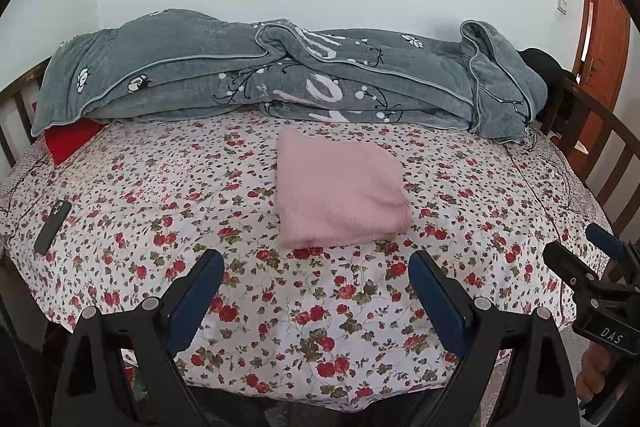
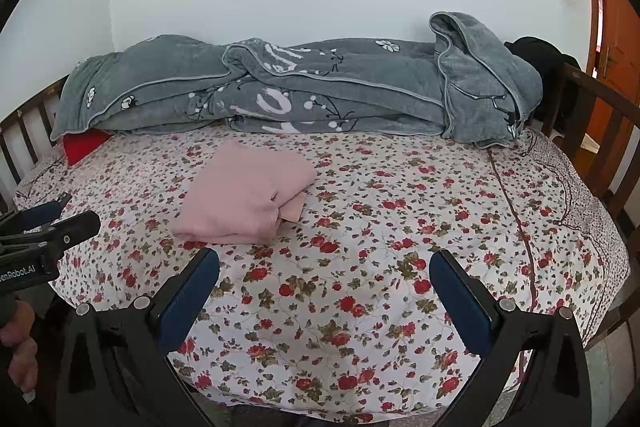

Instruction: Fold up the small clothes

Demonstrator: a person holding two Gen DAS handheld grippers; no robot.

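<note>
While both tools hang above the near edge of the bed, a dark phone (image 1: 52,227) lies far left on the floral sheet (image 1: 320,307), at about nine o'clock from the folded pink garment (image 1: 340,195). The left gripper (image 1: 316,267) has its jaws spread wide and holds nothing. The garment rests mid-bed, folded into a compact stack, apart from both tools, at twelve o'clock from the left gripper and eleven o'clock from the right gripper (image 2: 324,267), which also gapes empty. Behind, at twelve o'clock, a grey quilt (image 2: 300,87) is heaped along the wall.
</note>
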